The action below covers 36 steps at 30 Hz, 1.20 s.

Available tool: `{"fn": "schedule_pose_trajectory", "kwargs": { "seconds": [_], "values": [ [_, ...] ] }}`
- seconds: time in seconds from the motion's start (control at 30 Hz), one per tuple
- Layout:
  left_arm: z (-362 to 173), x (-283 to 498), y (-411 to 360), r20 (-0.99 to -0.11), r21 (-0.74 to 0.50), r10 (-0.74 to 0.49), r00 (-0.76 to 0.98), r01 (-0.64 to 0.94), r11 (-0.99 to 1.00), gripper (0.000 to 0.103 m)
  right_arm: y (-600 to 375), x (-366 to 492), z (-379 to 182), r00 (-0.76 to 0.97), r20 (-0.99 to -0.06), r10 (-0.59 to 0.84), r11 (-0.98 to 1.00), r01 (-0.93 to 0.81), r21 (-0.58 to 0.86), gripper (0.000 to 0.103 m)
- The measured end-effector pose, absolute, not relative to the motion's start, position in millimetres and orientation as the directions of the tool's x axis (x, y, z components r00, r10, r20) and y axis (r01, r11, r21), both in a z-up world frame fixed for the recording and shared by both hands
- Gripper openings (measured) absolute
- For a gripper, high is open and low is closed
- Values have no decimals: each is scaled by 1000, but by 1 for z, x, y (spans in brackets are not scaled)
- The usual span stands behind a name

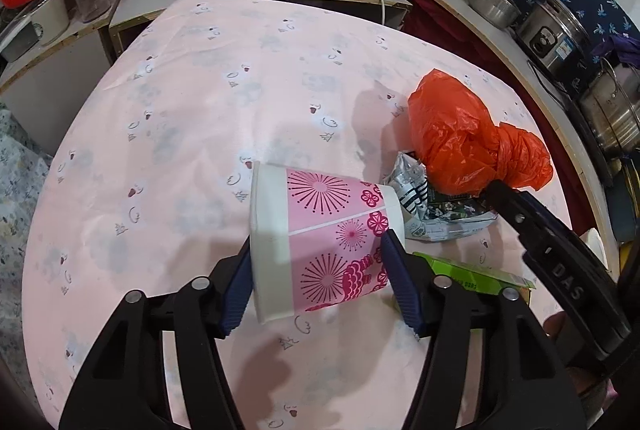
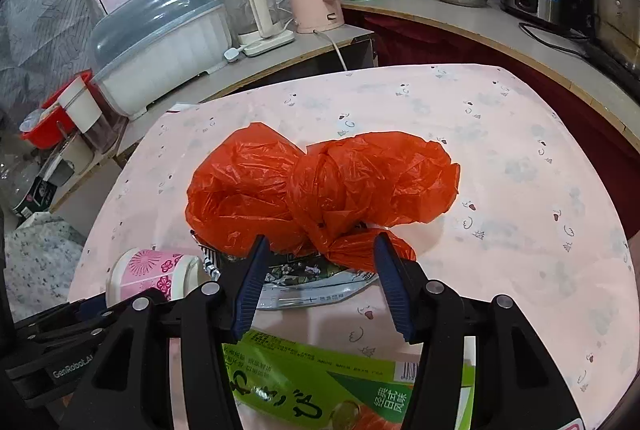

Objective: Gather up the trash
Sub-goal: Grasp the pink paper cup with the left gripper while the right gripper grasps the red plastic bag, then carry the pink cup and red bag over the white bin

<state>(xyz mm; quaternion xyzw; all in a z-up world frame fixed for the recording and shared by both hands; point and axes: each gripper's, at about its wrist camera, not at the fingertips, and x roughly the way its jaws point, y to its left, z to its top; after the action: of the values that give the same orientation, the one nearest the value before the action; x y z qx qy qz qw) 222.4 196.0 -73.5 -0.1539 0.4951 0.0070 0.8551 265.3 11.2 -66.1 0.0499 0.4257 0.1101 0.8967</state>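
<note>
In the left wrist view, the left gripper straddles a pink paper cup that lies on its side on the pink tablecloth, its white rim turned to the left; one blue finger sits at the rim end and the other at the base end, close against the cup, but whether they press on it I cannot tell. Just right of the cup lies a crumpled silver wrapper, and on top of that an orange plastic bag, knotted in the middle. A green box lies nearer the camera, beside the right finger. The right gripper's black arm reaches in from the lower right toward the bag, its tip hidden against the plastic. In the right wrist view, the right gripper stands with its jaws apart, clasping nothing, the fingertips right at the near edge of the orange plastic bag. The silver wrapper shows between the fingers under the bag, the green box lies below them, and the pink paper cup rests at left, behind the left gripper's black frame.
</note>
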Motion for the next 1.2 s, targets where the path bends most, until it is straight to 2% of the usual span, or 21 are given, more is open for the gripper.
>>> {"fn": "schedule_pose_trajectory", "kwargs": {
  "seconds": [0.03, 0.13, 0.2, 0.23, 0.3, 0.33, 0.43, 0.8, 1.2],
  "values": [
    [-73, 224, 196, -847, -257, -142, 512, -160, 953, 55, 12, 267, -68, 612, -755, 237, 972, -155, 180, 53],
    [-74, 228, 197, -845, -273, -163, 510, -148, 951, 42, 14, 272, -72, 619, -753, 224, 974, -156, 163, 50],
    [-77, 233, 197, -849, -291, -189, 494, -138, 947, 24, 16, 276, -74, 618, -755, 219, 975, -161, 151, 35],
    [-79, 235, 197, -850, -295, -196, 489, -133, 946, 22, 17, 278, -76, 612, -760, 218, 975, -161, 150, 30],
    [-80, 236, 194, -849, -287, -190, 493, -127, 949, 20, 17, 282, -80, 601, -768, 221, 975, -160, 155, 12],
    [-80, 237, 193, -848, -284, -189, 495, -122, 951, 18, 16, 285, -82, 595, -772, 226, 974, -159, 163, 10],
    [-81, 238, 190, -848, -282, -194, 493, -109, 953, 3, 16, 287, -84, 594, -772, 229, 973, -159, 166, 4],
    [-72, 231, 198, -837, -294, -187, 514, -134, 946, 3, 11, 270, -58, 638, -723, 263, 965, -177, 195, 2],
    [-20, 206, 172, -787, -282, -189, 587, -70, 957, 3, -24, 234, -2, 735, -627, 259, 963, -149, 222, 1]
  ]
}}
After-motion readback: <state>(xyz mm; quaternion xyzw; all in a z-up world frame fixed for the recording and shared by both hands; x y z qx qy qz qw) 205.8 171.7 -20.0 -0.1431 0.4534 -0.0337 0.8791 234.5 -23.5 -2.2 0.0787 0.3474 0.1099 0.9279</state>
